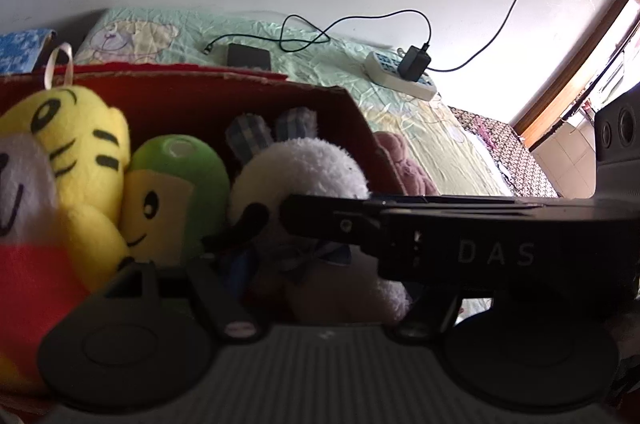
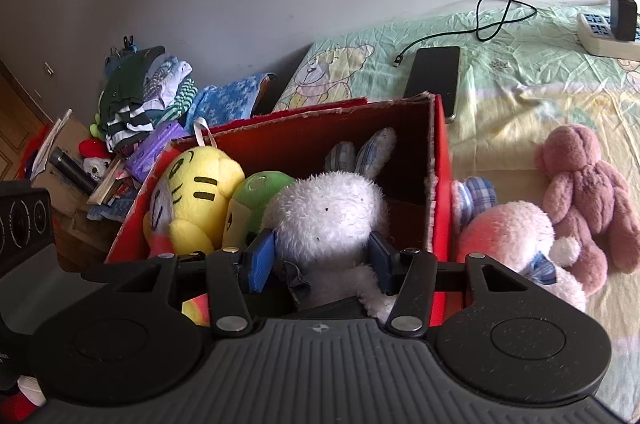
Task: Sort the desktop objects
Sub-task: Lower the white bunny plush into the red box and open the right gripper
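Note:
A red cardboard box (image 2: 440,164) stands on the bed and holds a yellow tiger plush (image 2: 200,192), a green plush (image 2: 256,196) and a white rabbit plush (image 2: 332,212). My right gripper (image 2: 320,260) is shut on the white rabbit, its blue pads (image 2: 260,260) pressing both sides just below the head, inside the box. In the left wrist view my left gripper (image 1: 320,264) hangs open at the box's near side, level with the white rabbit (image 1: 300,168), and the right gripper's black body crosses in front of it. A pink rabbit plush (image 2: 508,232) and a mauve bear (image 2: 588,192) lie on the bed right of the box.
Behind the box on the green bedsheet lie a black phone (image 2: 436,76), a charger cable and a white power strip (image 2: 604,36). A heap of clothes (image 2: 136,96) and clutter fills the left side by the wall. The bed's edge (image 1: 500,160) runs along the right.

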Demonstrator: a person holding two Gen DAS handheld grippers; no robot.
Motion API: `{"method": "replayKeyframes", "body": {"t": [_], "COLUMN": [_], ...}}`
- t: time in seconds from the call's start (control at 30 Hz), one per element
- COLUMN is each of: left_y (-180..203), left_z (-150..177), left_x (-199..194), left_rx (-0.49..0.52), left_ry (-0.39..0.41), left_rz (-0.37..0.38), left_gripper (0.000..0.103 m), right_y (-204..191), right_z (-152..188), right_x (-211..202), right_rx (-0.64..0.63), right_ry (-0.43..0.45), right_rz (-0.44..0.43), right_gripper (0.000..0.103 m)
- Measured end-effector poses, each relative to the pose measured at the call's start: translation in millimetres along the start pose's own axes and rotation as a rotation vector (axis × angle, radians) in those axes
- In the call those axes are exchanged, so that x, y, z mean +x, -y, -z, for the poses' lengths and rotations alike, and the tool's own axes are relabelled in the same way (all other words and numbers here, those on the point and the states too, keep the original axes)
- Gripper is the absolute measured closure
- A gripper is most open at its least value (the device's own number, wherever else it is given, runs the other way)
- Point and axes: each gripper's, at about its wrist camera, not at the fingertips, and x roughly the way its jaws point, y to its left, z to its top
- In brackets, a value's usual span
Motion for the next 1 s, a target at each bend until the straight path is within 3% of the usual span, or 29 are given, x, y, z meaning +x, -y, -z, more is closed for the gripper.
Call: {"method": "replayKeyframes", "body": {"t": [0.33, 0.6, 0.77, 1.0], "left_y": [-3.6, -0.8, -3.2, 4.1], "left_z": [2.6, 4.0, 3.2, 5.5], "left_x": [-8.7, -4.8, -9.6, -9.3], "left_rx": [0.043, 0.067, 0.059, 0.074], "left_ry": [-0.004, -0.017, -0.003, -0.011], "left_rz": [-0.023, -0.063, -0.057, -0.041], "left_gripper": [0.03, 0.033, 0.033, 0.033], "right_y": [-9.2, -21.7, -15.8, -2.6], "right_z": [-0.3, 4.5, 3.9, 4.1], "right_x": [2.6, 8.3, -2.8, -9.2], "right_rx": [-0.018, -0.094, -0.065, 0.027], "right_ry": [-0.036, -0.026, 0.025, 0.033], "right_rz": [-0.015, 0.065, 0.097, 0.042], "right_gripper": [0.049, 0.042, 0.04, 0.046]}}
